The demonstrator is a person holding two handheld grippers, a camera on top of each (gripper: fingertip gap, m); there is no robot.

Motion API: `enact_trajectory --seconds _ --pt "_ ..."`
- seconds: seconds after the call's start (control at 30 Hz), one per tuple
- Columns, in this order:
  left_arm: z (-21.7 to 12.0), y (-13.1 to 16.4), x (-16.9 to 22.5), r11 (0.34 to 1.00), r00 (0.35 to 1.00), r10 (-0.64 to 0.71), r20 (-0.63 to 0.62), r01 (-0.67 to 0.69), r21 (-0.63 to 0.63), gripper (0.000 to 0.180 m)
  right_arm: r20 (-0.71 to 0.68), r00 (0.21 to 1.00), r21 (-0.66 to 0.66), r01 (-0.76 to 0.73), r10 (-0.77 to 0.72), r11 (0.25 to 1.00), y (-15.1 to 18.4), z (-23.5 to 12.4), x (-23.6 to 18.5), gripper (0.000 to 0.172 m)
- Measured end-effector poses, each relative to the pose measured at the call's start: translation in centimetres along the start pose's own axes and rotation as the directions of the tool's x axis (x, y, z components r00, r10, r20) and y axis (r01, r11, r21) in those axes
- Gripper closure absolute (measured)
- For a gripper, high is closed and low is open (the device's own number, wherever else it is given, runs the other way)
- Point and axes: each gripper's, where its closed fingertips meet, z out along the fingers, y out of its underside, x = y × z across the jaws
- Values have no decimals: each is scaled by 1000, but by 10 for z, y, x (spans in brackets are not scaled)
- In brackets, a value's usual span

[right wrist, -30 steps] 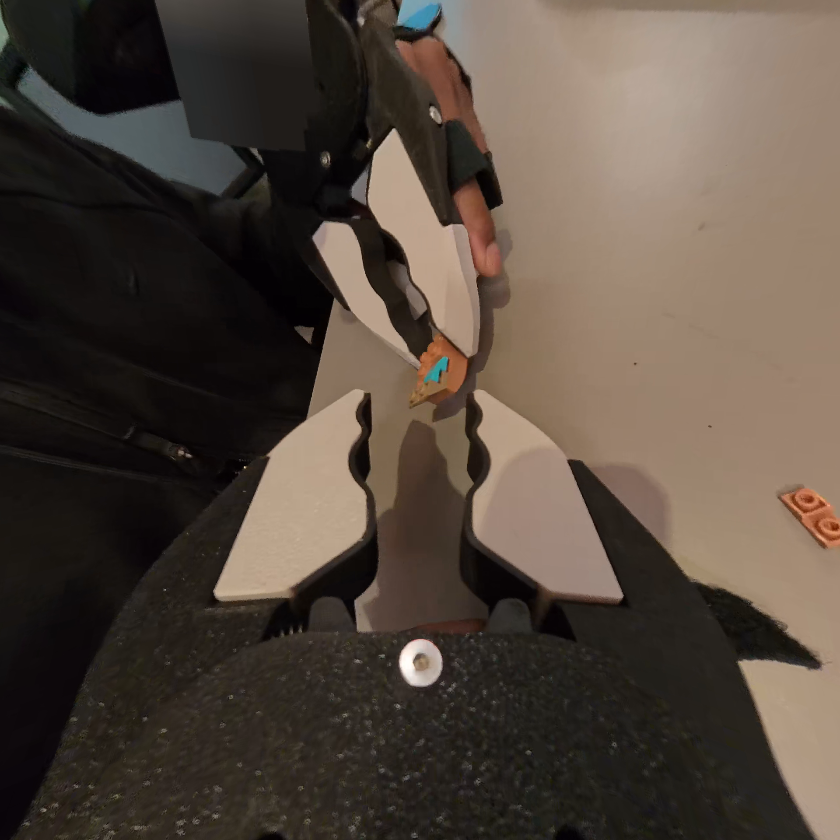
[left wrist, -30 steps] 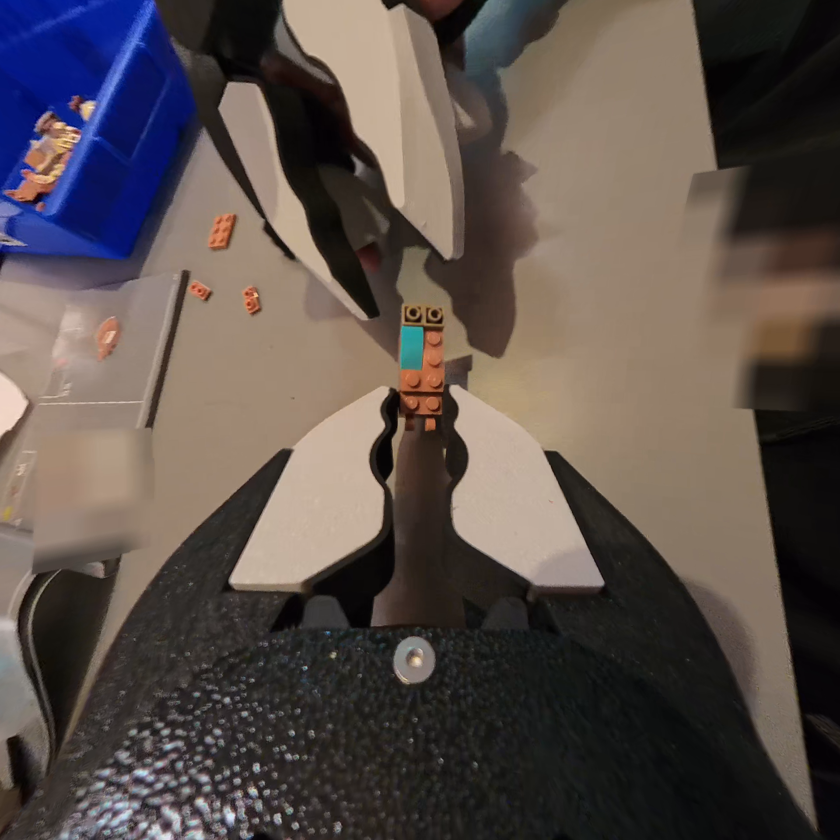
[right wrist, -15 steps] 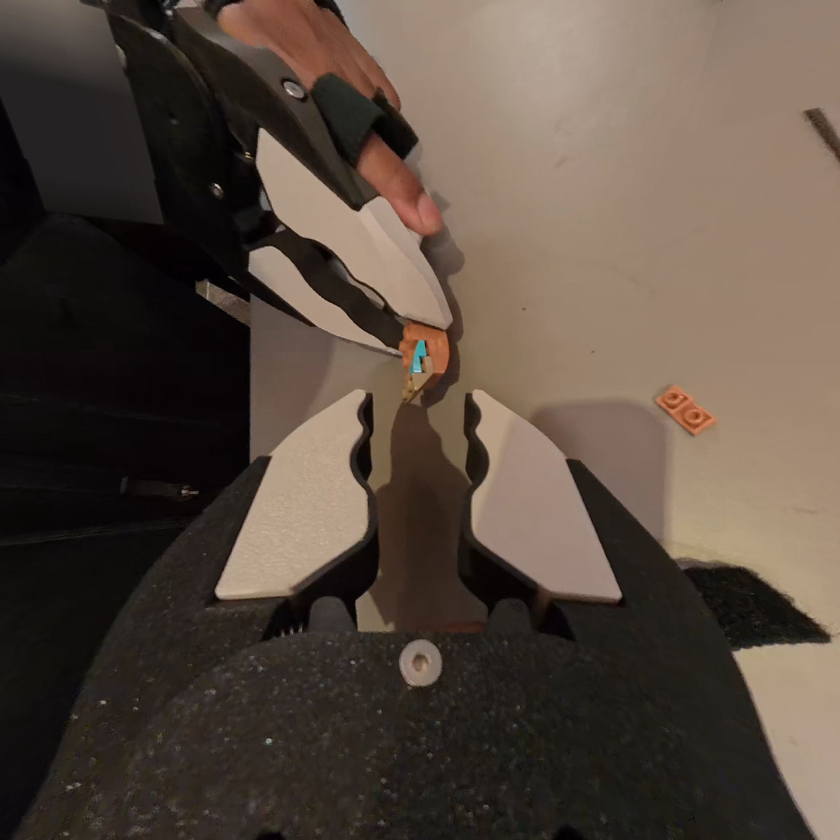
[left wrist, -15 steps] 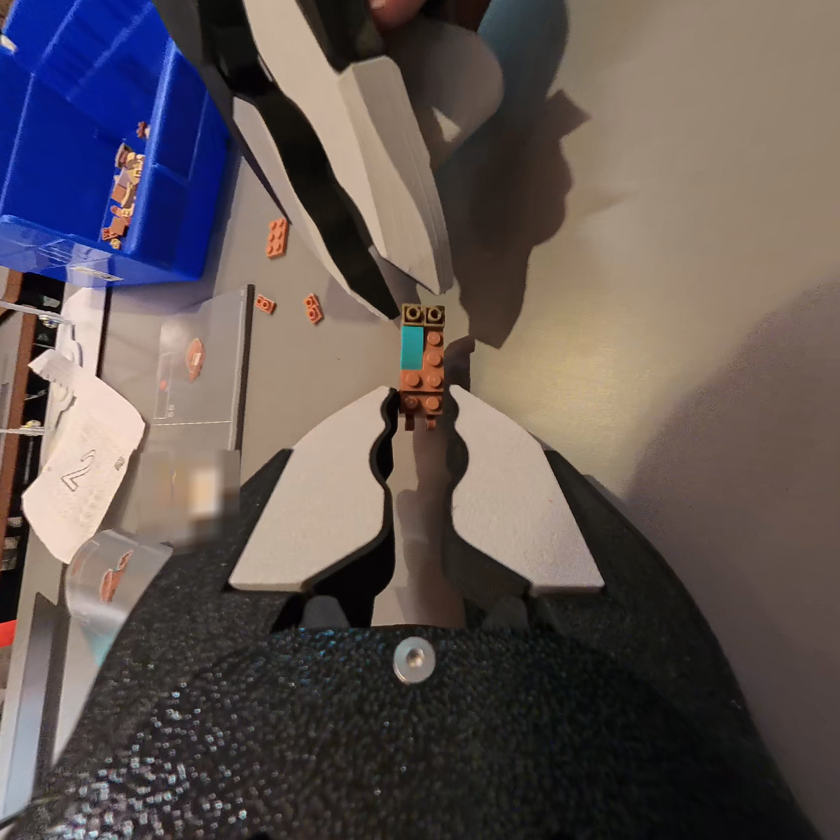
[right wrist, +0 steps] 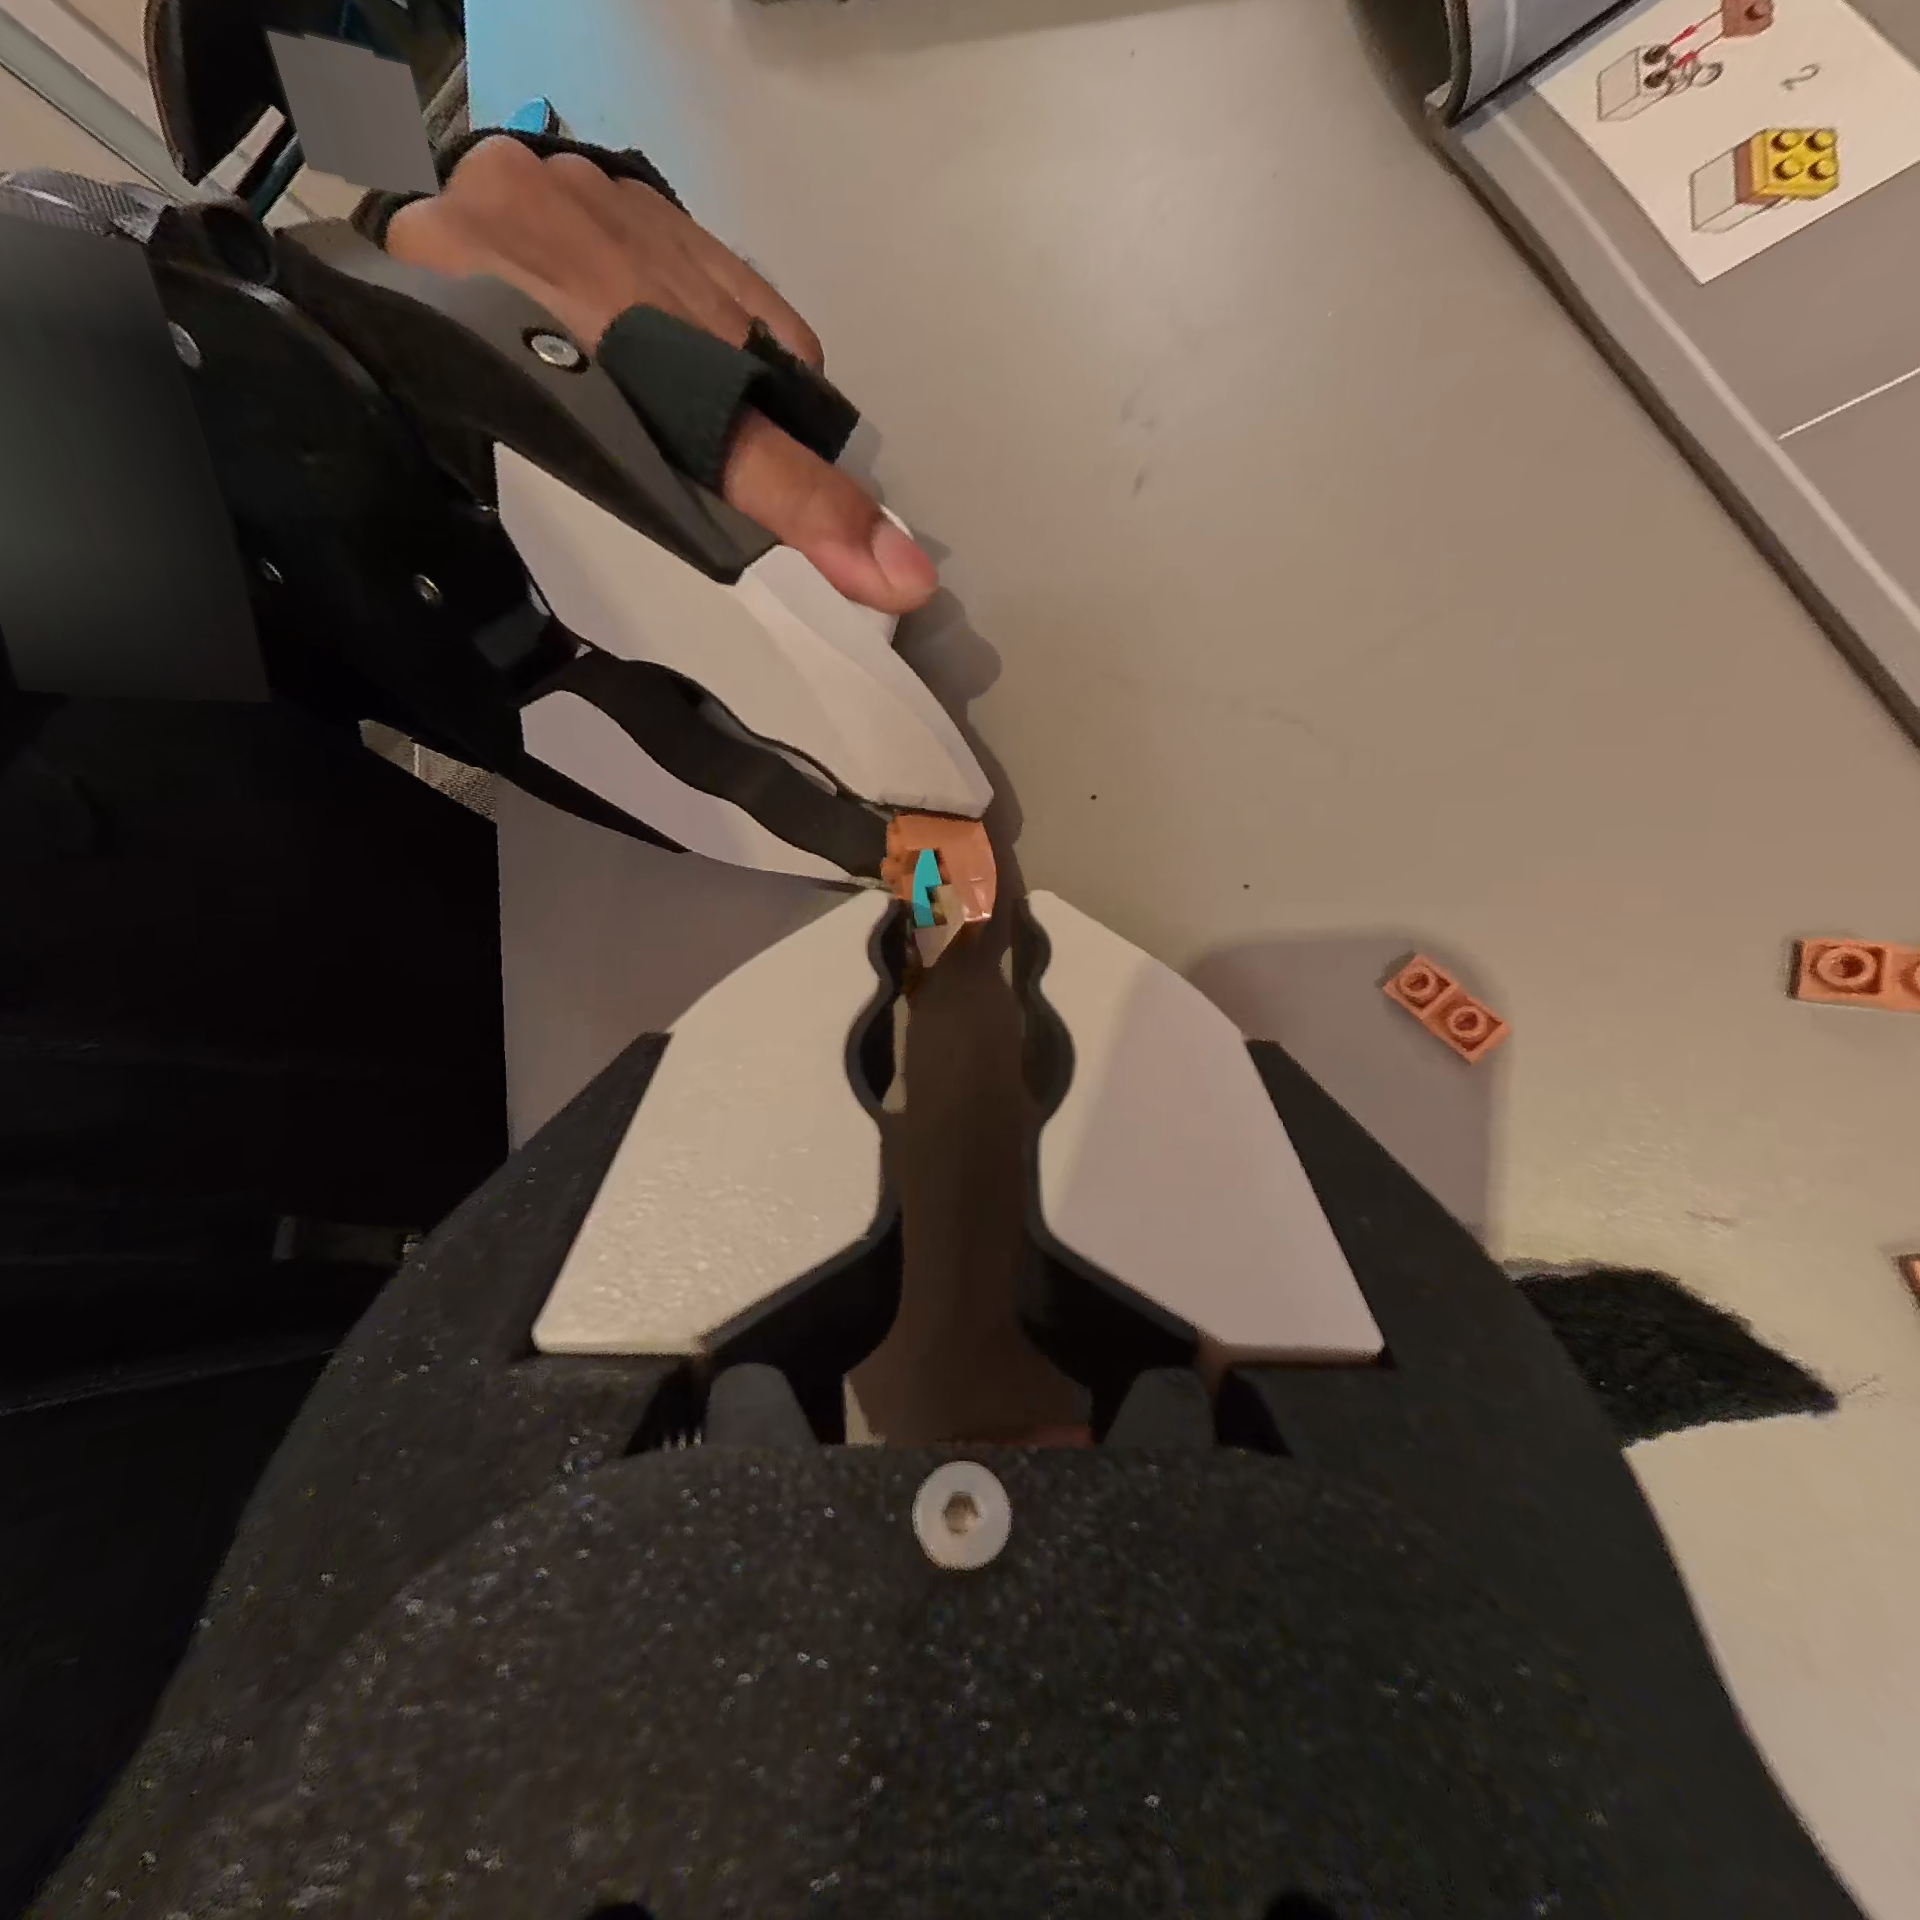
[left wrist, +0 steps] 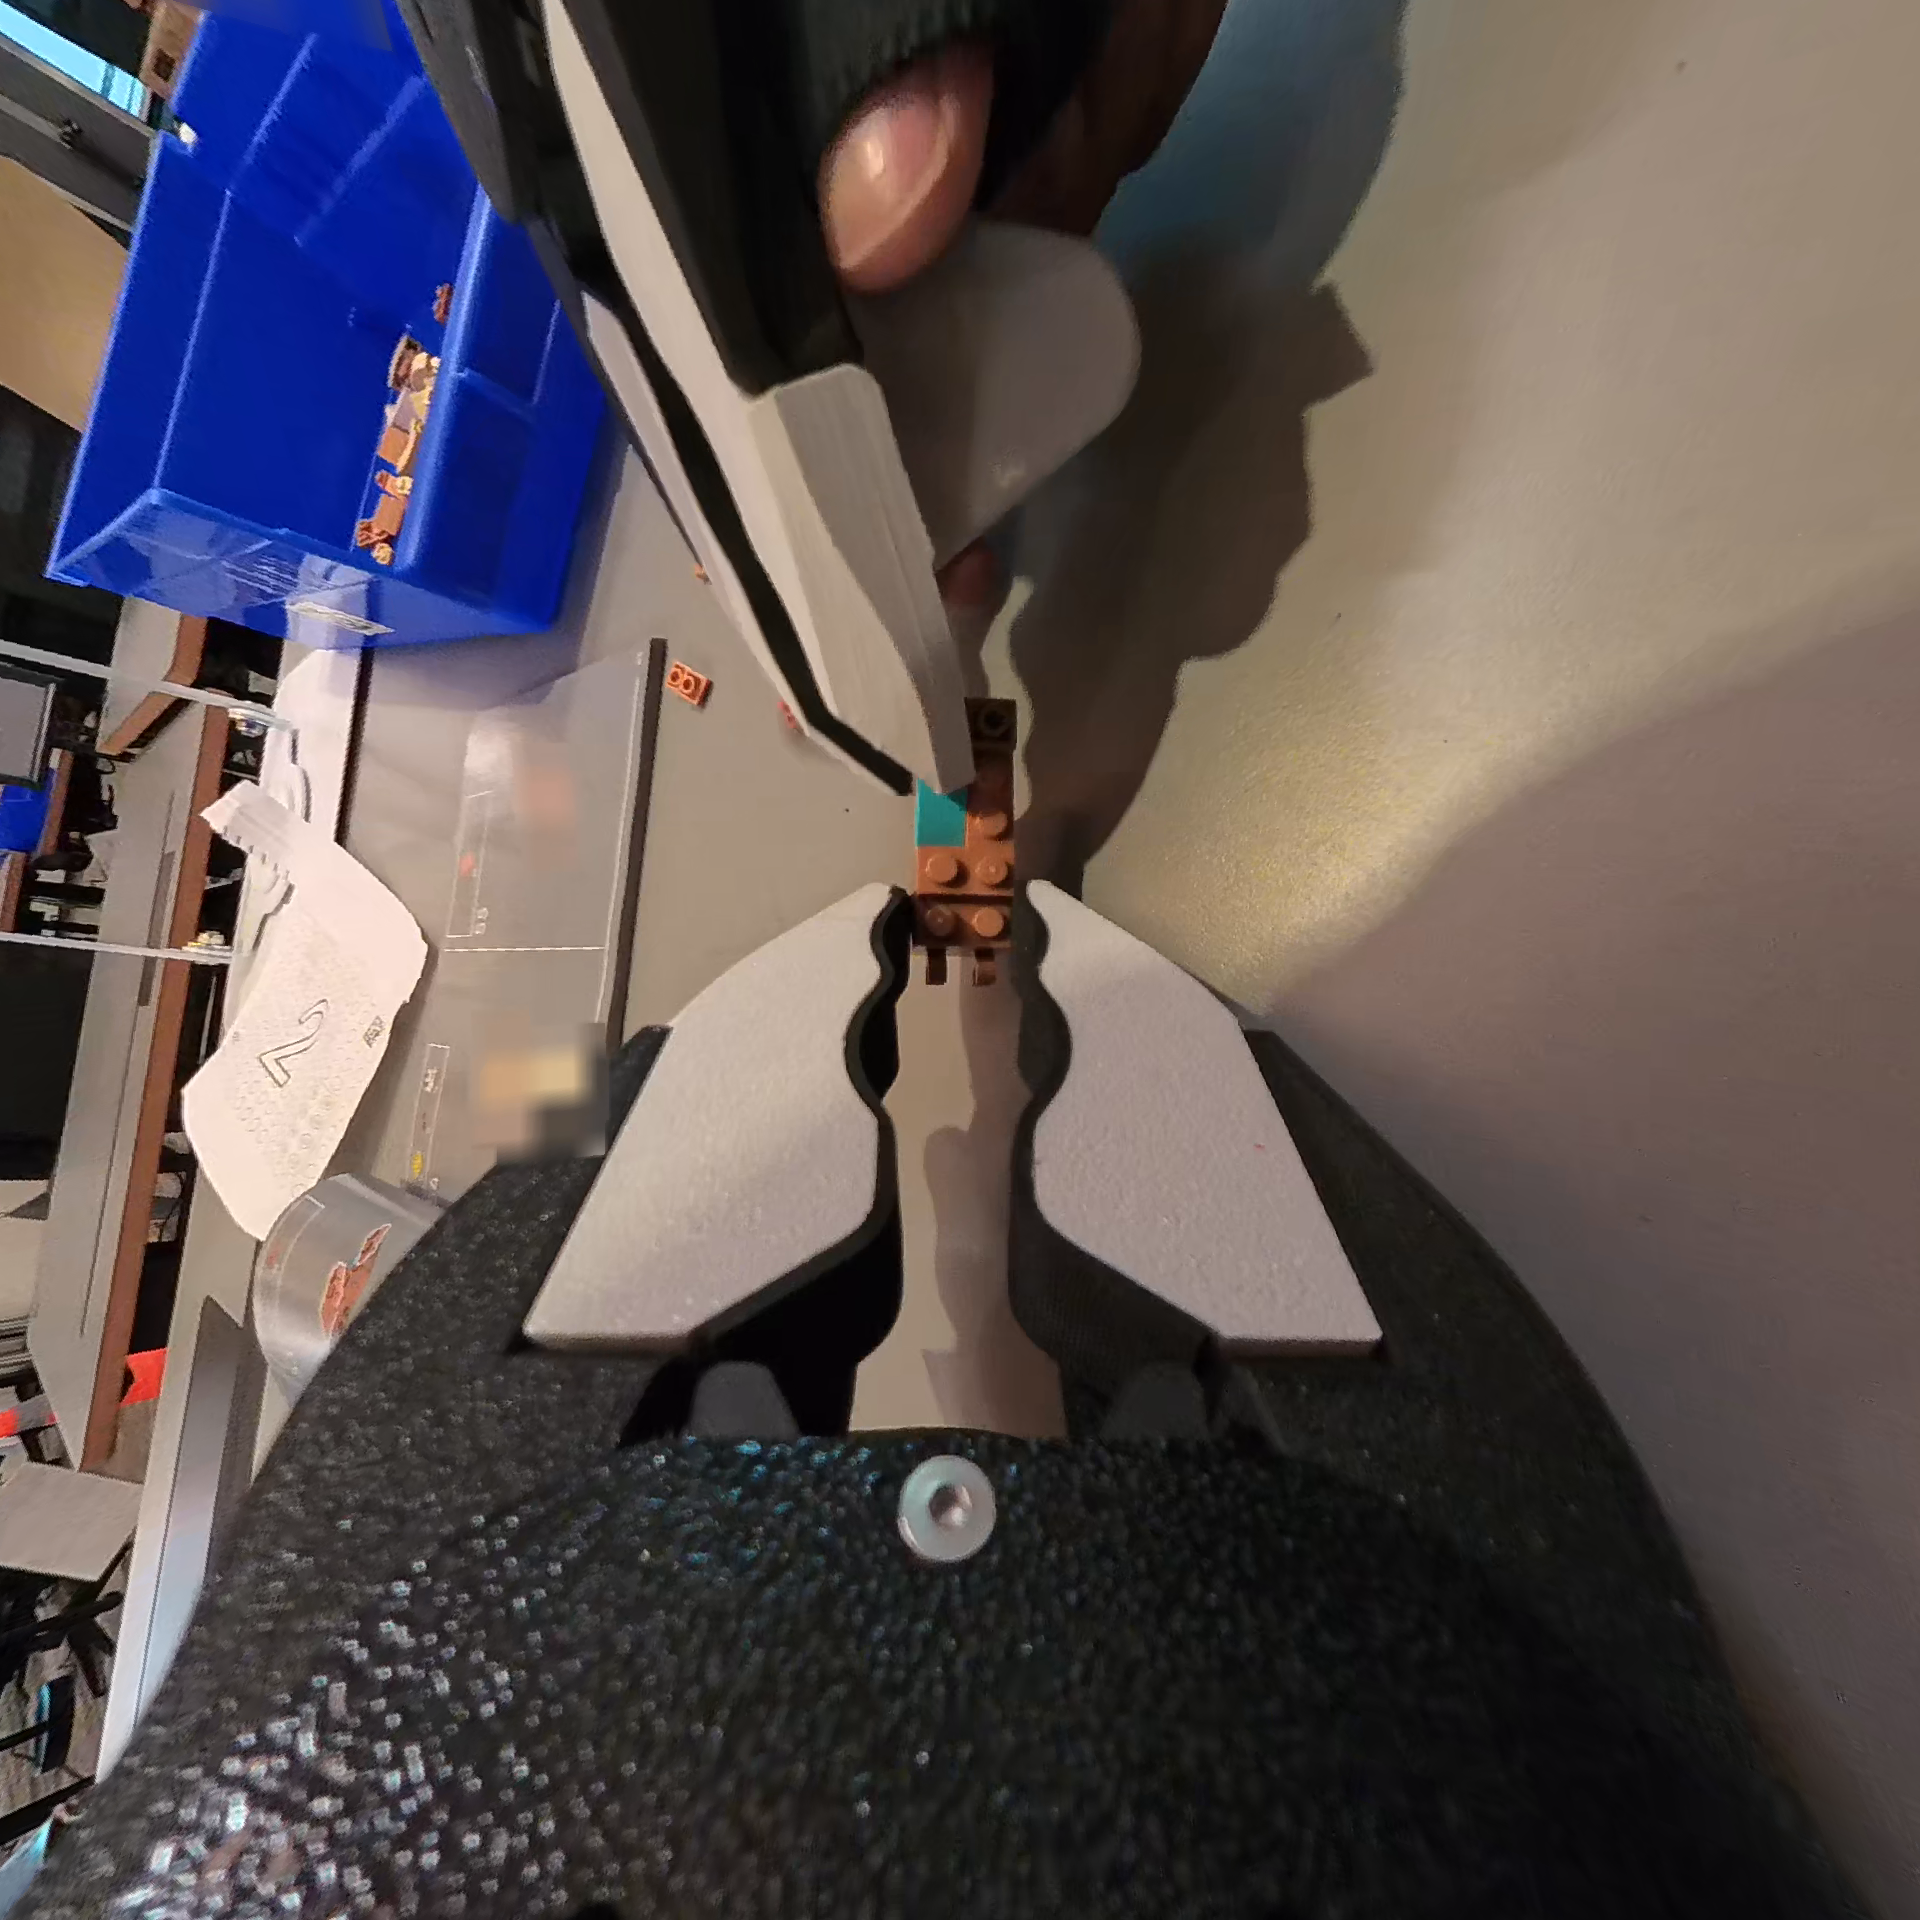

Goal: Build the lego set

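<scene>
My left gripper (left wrist: 961, 914) is shut on the near end of a small brown-orange brick assembly (left wrist: 971, 862) with a teal tile and a dark end piece. The assembly sticks out forward above the grey table (left wrist: 1507, 520). My right gripper (right wrist: 956, 920) has closed around the far end of the same assembly (right wrist: 940, 862), and its pads lie against it. In the left wrist view its fingers (left wrist: 914, 665) come down from above onto the teal tile. In the right wrist view the left gripper's fingers (right wrist: 831, 748) reach in from the upper left, with a person's hand (right wrist: 644, 270) on it.
A blue bin (left wrist: 260, 364) with small bricks stands at the far left, beside a loose orange plate (left wrist: 688, 684) and a paper sheet (left wrist: 301, 1029). Two orange plates (right wrist: 1444, 1006) (right wrist: 1855, 971) lie to the right. An instruction sheet (right wrist: 1714, 135) lies at the far right, a black patch (right wrist: 1662, 1351) near the edge. Only a small space, under 4 cm, lies between the two pairs of fingers. From either gripper's tips it is about 12 centimetres to the loose orange plate (left wrist: 688, 684).
My right gripper moved in onto the far end of the assembly and its jaws narrowed from wide open to closed around it. My left gripper kept its hold while both views tilted.
</scene>
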Motion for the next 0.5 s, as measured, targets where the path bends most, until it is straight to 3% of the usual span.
enact_trajectory --seconds 0.5 --pt "1 2 -2 997 996 70 47 -69 -33 163 -64 995 34 77 -75 996 -1 3 2 159"
